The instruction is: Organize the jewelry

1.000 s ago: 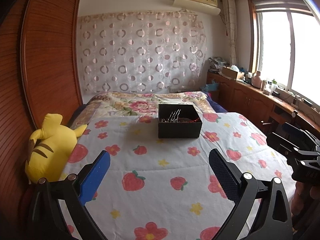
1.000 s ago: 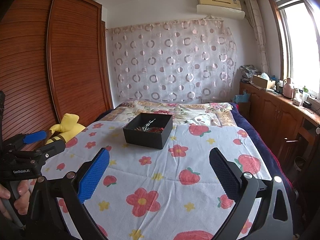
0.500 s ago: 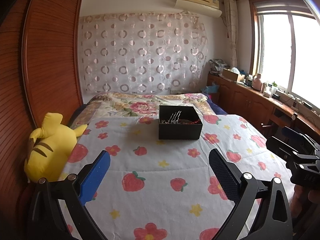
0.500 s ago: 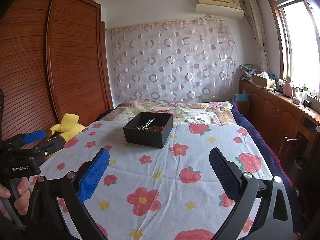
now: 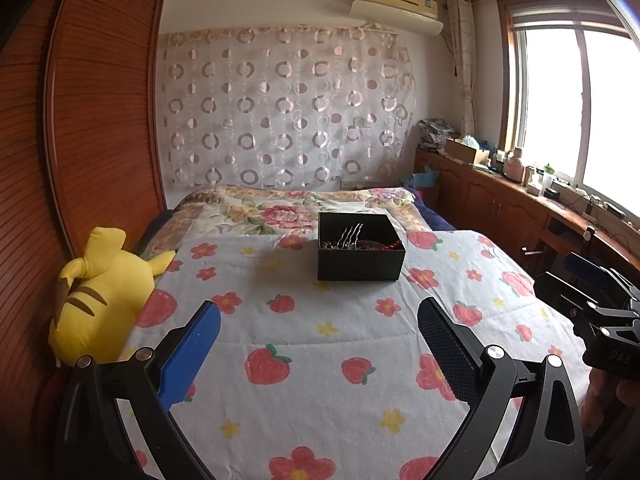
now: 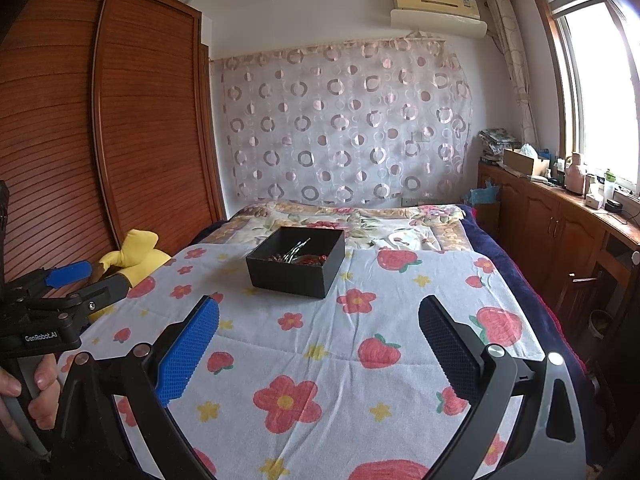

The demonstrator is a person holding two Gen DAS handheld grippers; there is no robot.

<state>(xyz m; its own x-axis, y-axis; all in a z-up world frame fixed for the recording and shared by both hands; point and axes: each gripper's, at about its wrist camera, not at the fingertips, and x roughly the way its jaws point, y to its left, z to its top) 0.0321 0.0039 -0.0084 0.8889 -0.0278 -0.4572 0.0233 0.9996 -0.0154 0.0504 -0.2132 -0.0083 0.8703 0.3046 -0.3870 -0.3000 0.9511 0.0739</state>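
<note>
A black open box stands on the bed's flowered cover and shows in the right wrist view too. Inside lie silver hair pins and red and dark jewelry. My left gripper is open and empty, well short of the box. My right gripper is open and empty, also short of the box. Each gripper shows at the edge of the other's view: the right one, the left one.
A yellow plush toy lies at the bed's left edge against the wooden wardrobe. A wooden cabinet with clutter runs along the right wall under the window. A patterned quilt covers the bed's far end.
Both views have tilted down and drawn slightly closer to the bed. The box and both grippers' jaws look unchanged.
</note>
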